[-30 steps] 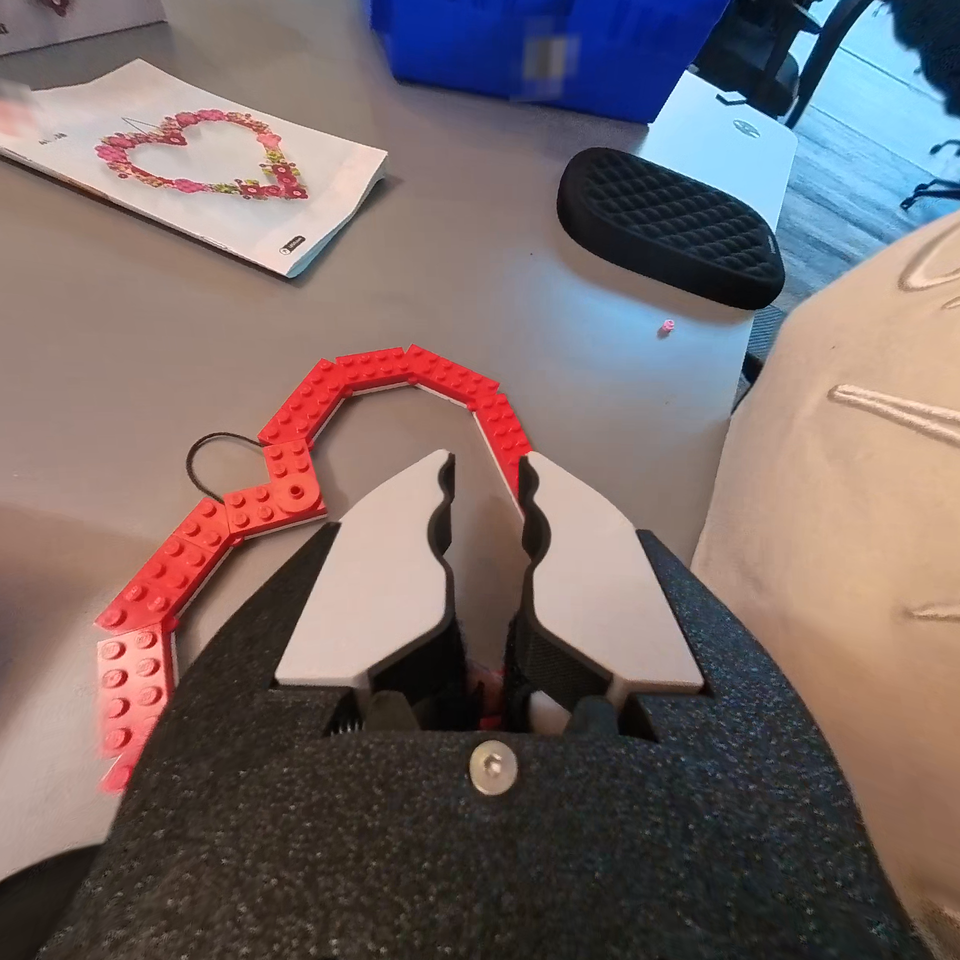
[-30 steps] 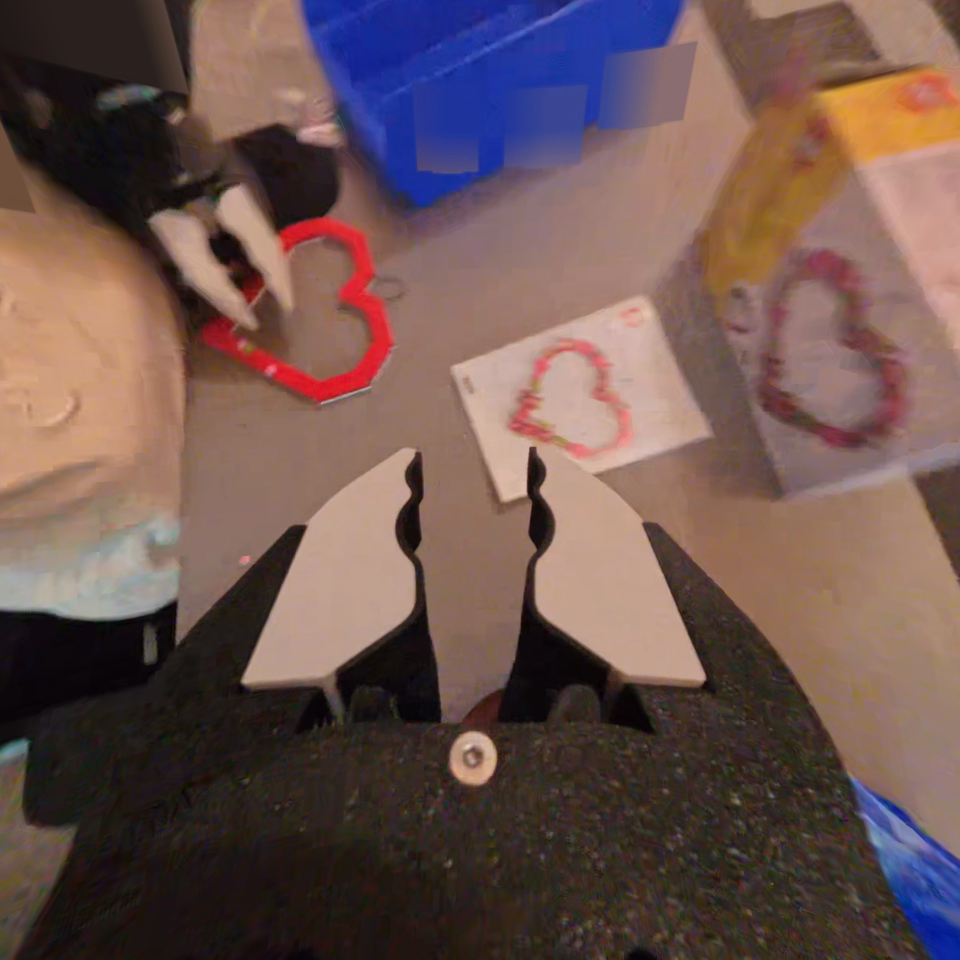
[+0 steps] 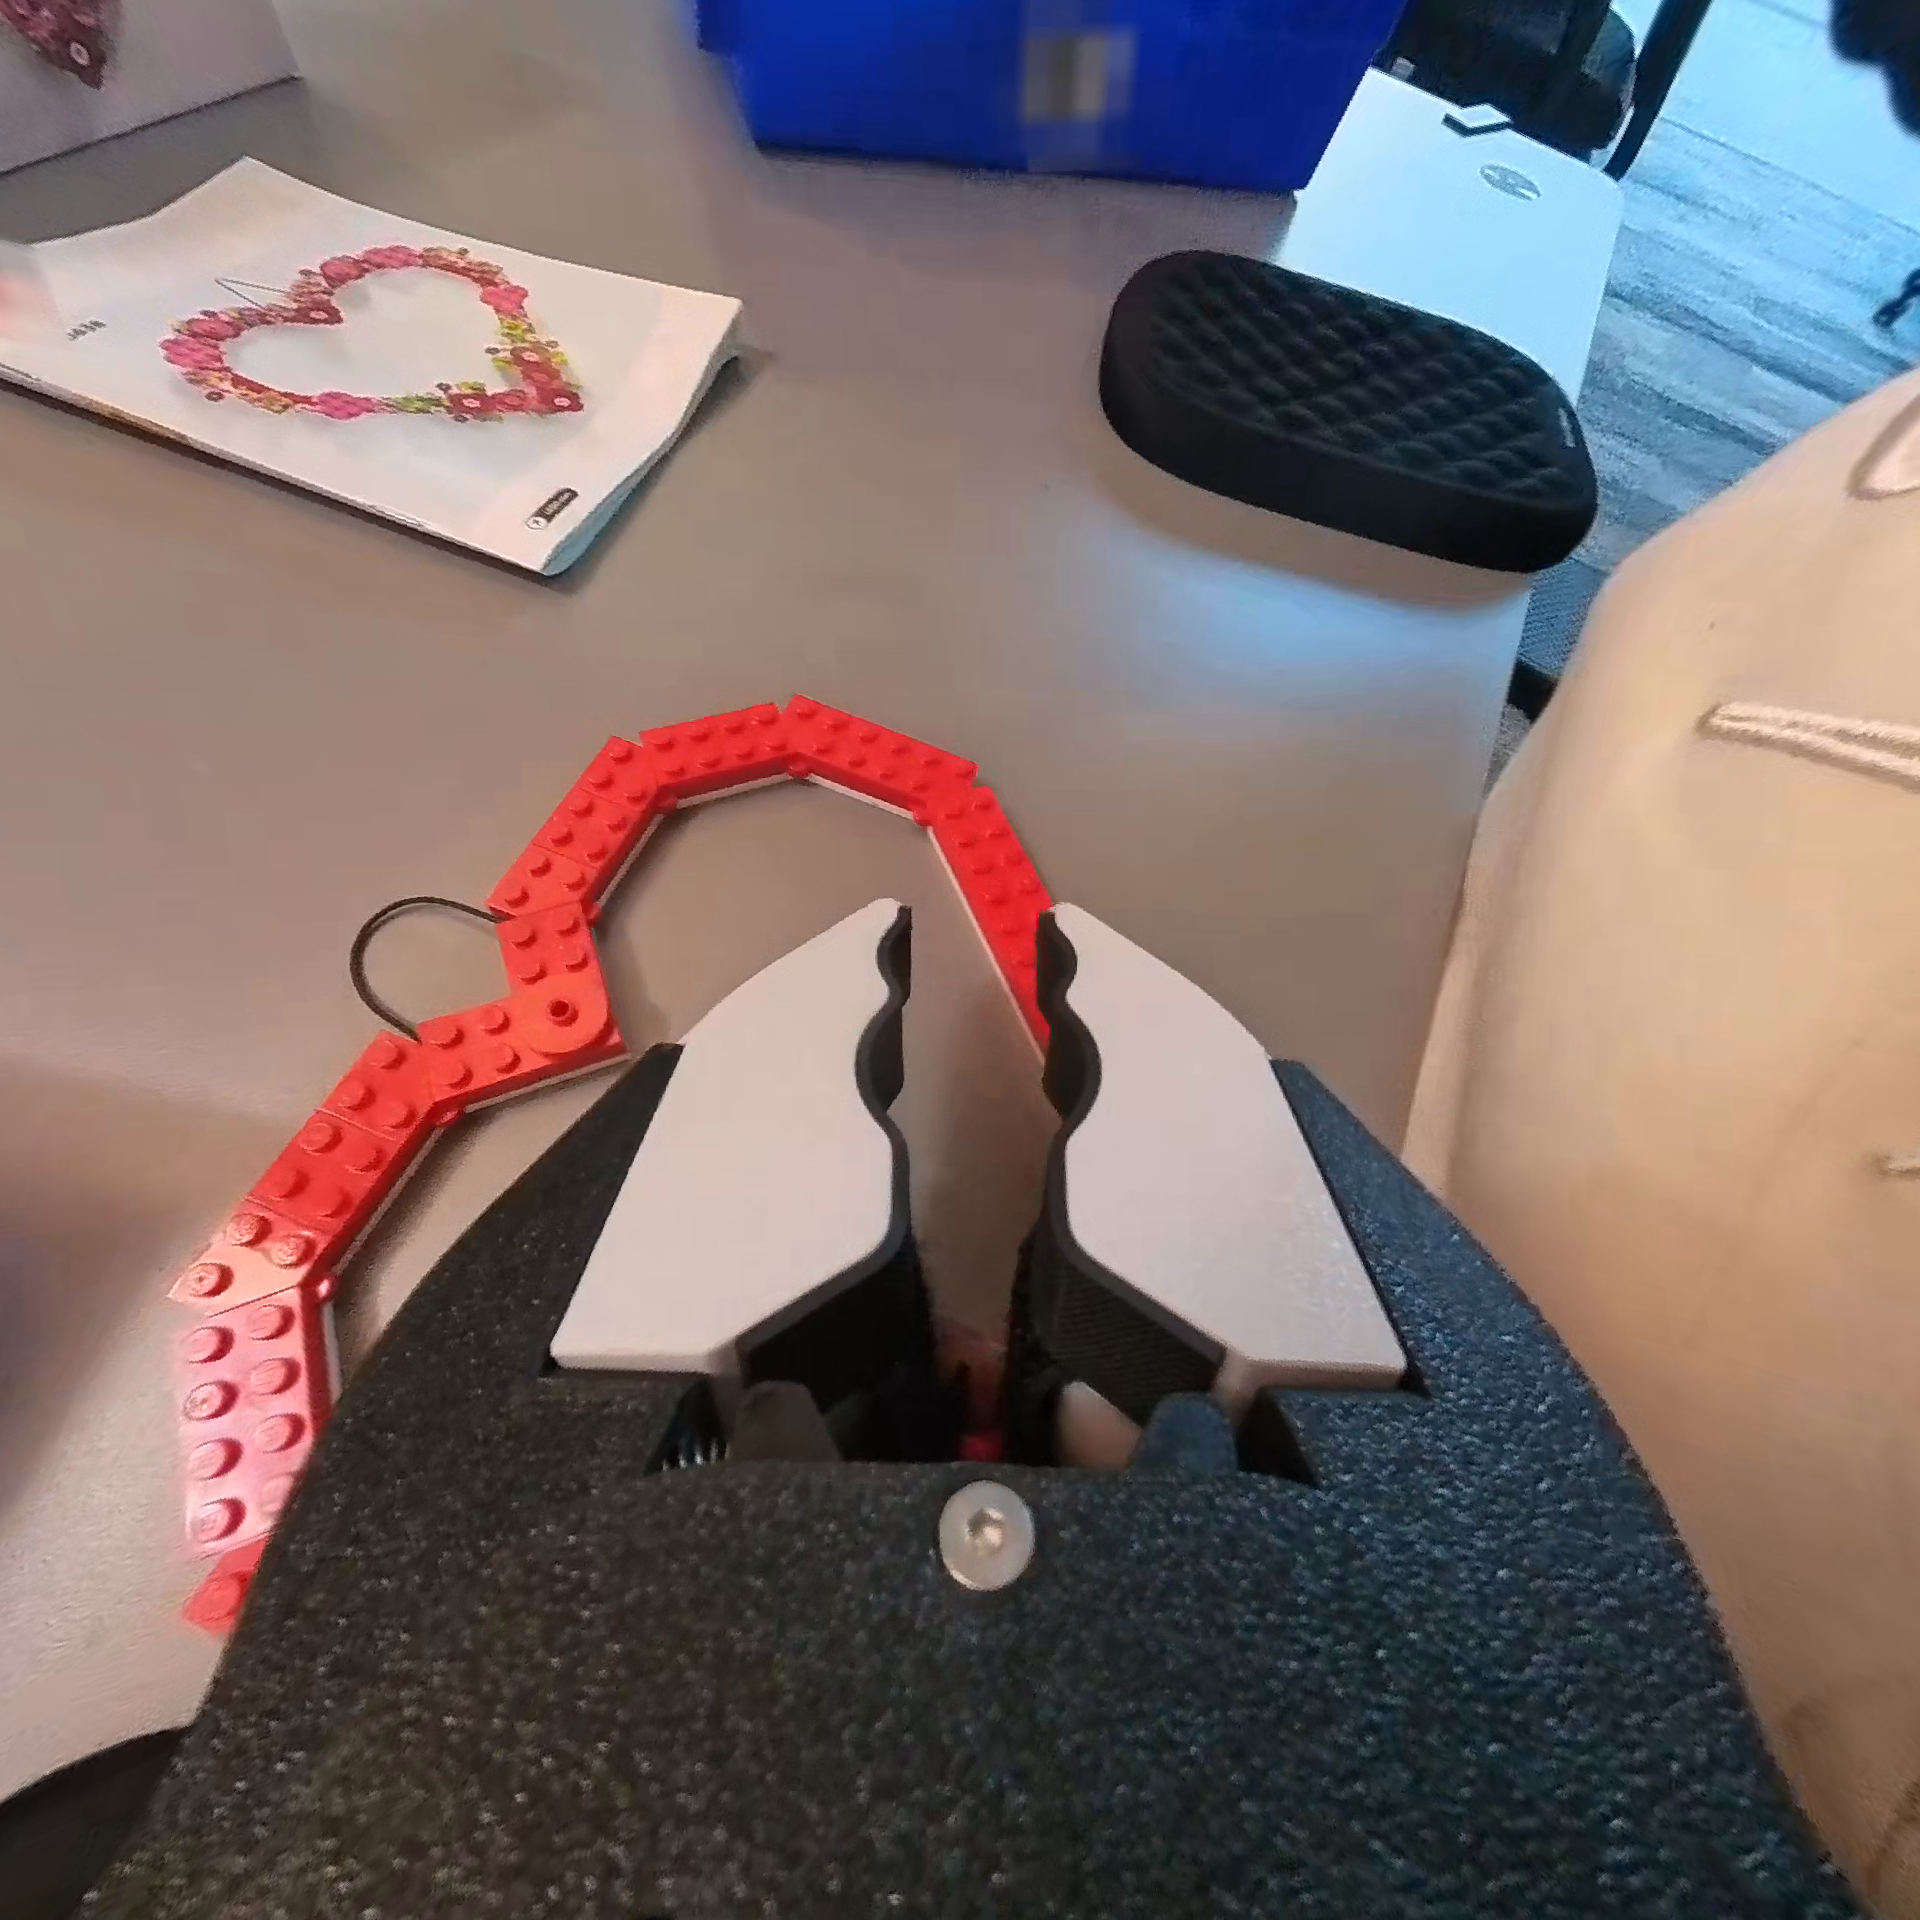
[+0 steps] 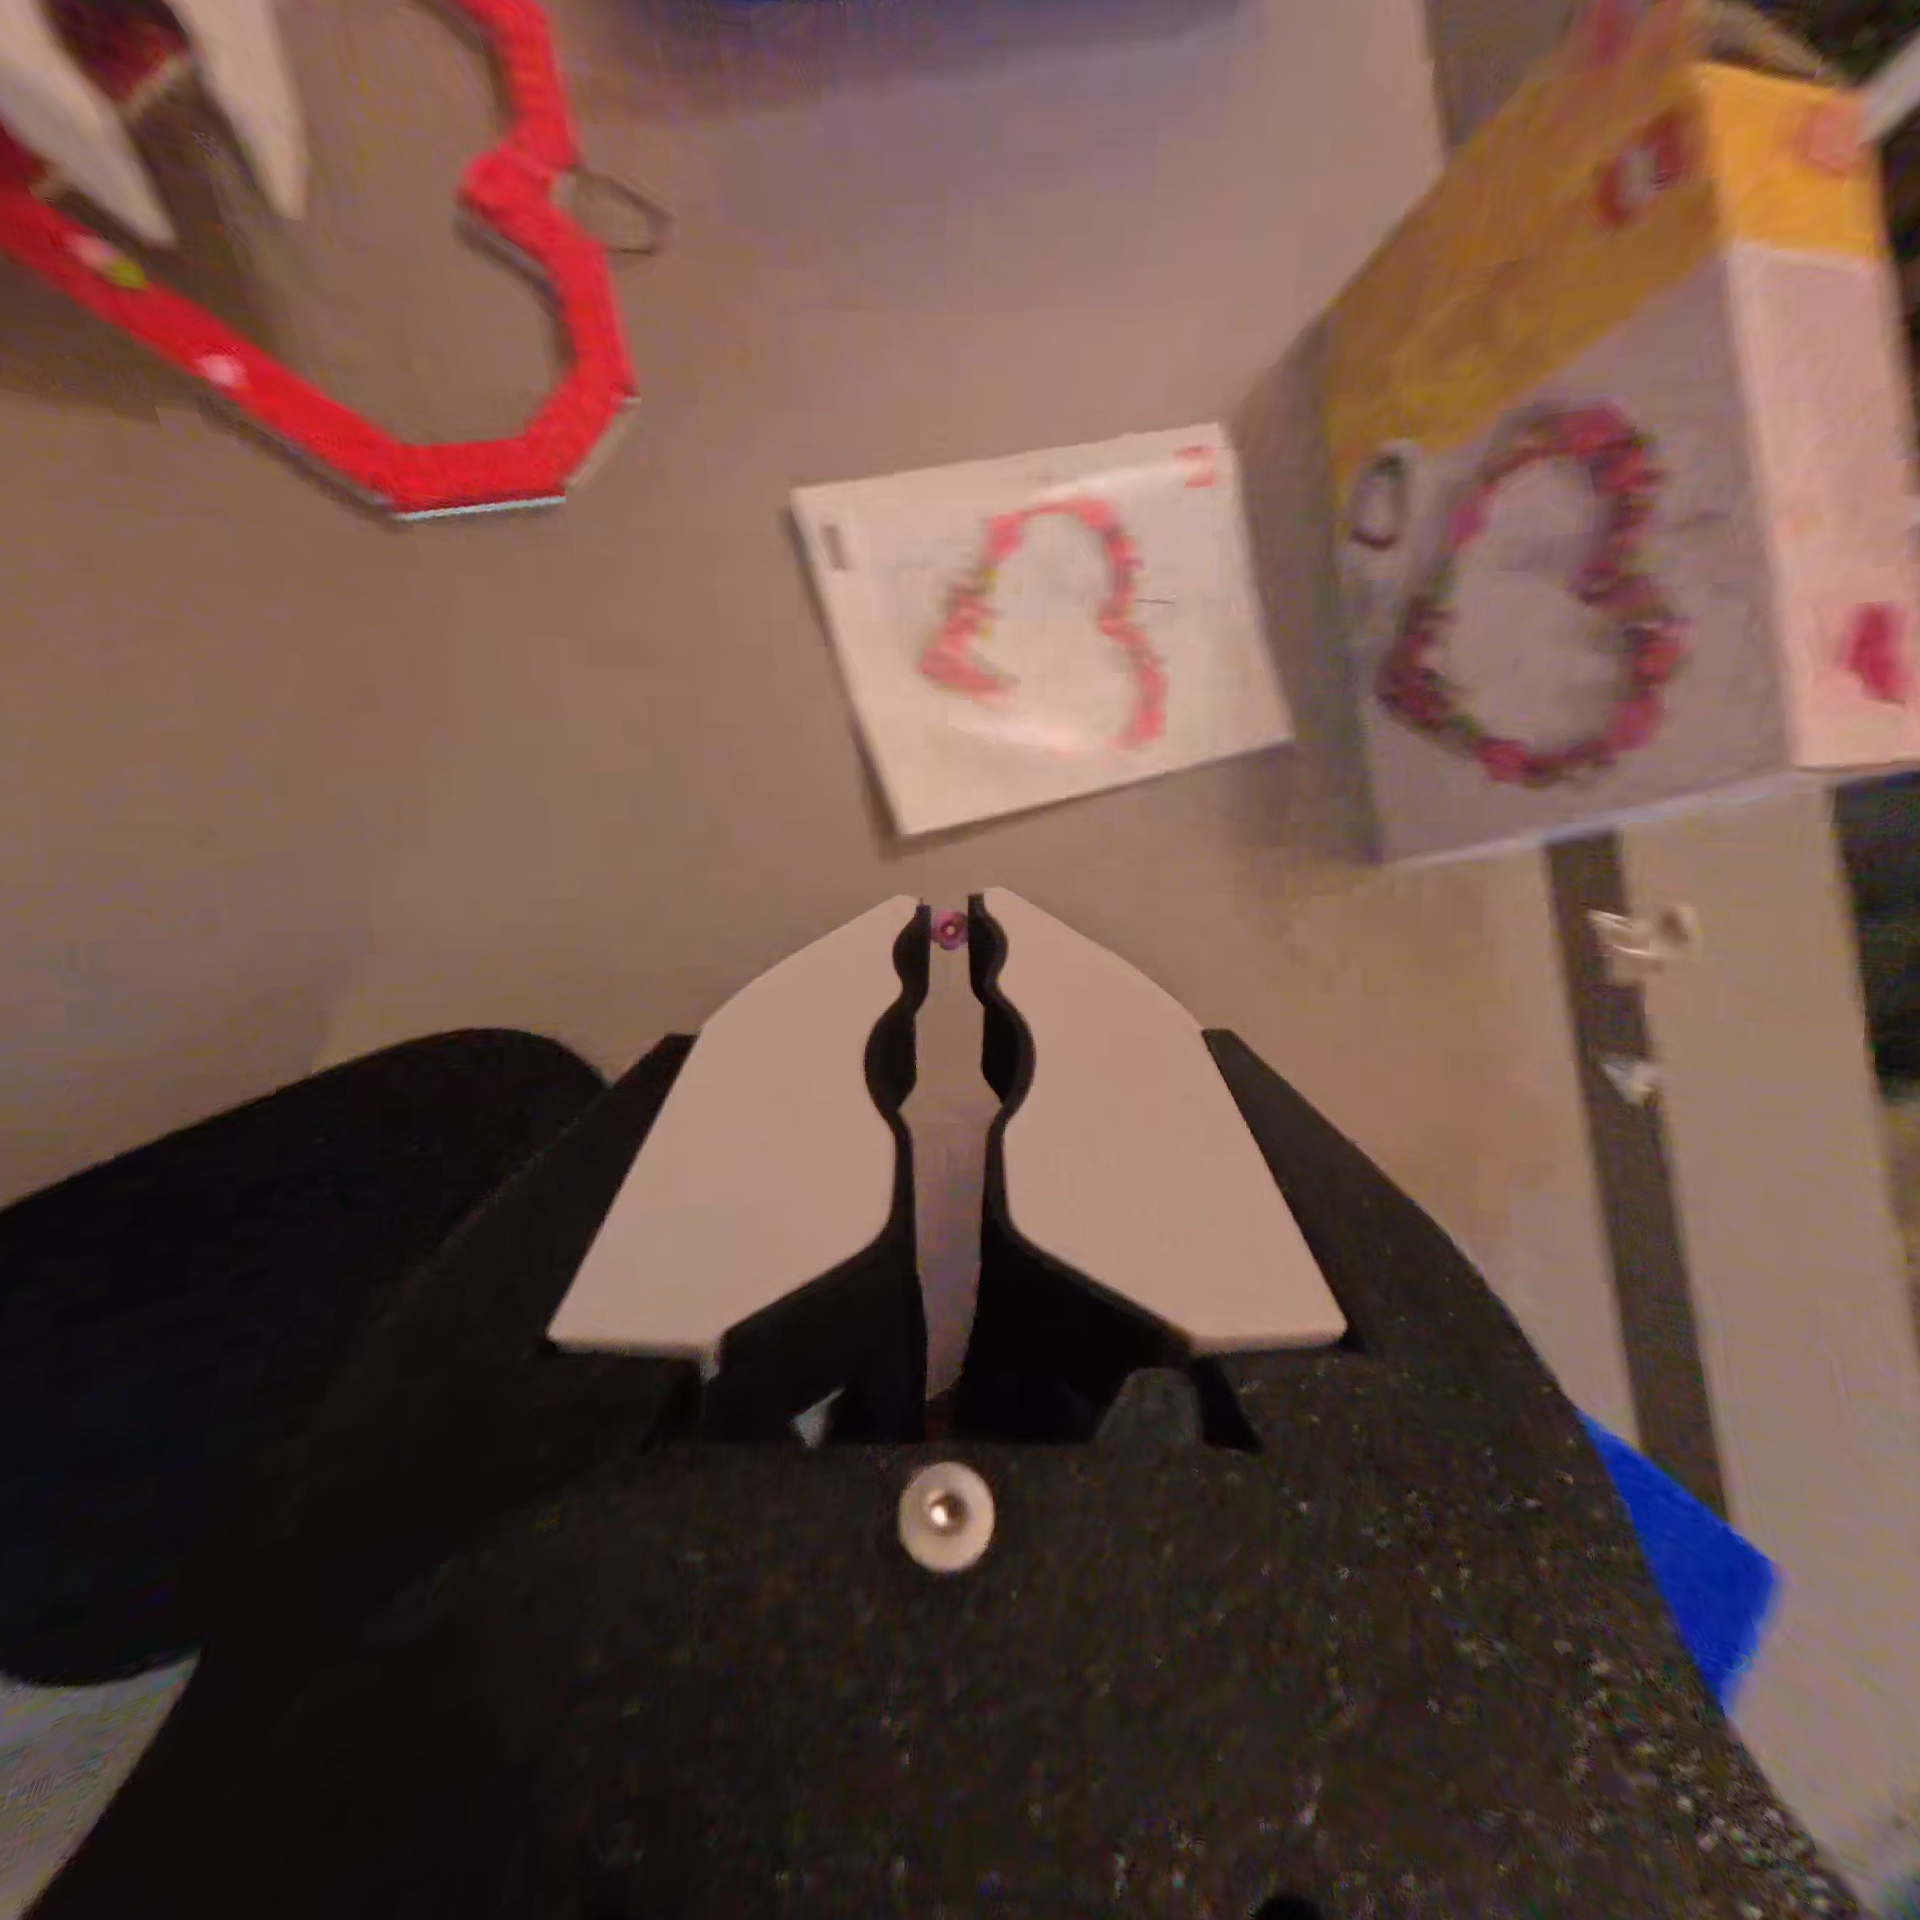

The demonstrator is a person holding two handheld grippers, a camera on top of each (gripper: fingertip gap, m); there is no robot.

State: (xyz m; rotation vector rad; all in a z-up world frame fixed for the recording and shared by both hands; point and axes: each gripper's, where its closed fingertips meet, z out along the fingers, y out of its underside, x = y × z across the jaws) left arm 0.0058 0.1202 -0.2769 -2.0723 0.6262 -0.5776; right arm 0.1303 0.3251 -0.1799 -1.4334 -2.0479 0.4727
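Tongs first, from the left wrist view: the left gripper (image 3: pixel 977 925) hangs low over the grey table (image 3: pixel 935 540) with its jaws parted. They straddle one side of the red brick heart frame (image 3: pixel 717 743), much as they did a second ago. Whether the fingers actually touch the frame I cannot tell. A black cord loop (image 3: pixel 364 956) trails from the frame's notch. Farther off lie one booklet (image 3: pixel 416 436) with a flower heart on its cover, one black quilted pad (image 3: pixel 1340 405) and one blue bin (image 3: pixel 987 94). The little pink speck that sat near the pad a second ago is gone from that spot.

From the right wrist view, the change is plain. The right gripper (image 4: pixel 945 914), gaping a second ago, is now pinched nearly closed on one tiny pink piece (image 4: pixel 948 928) right at its tips, above the bare table. Ahead lies the same booklet, with one yellow-topped box (image 4: pixel 1558 540) just beside it, and the frame sits at upper left under the other tongs.

Count: two grippers, one frame, one cord, one booklet, one box, one pad, one bin, one pink piece.
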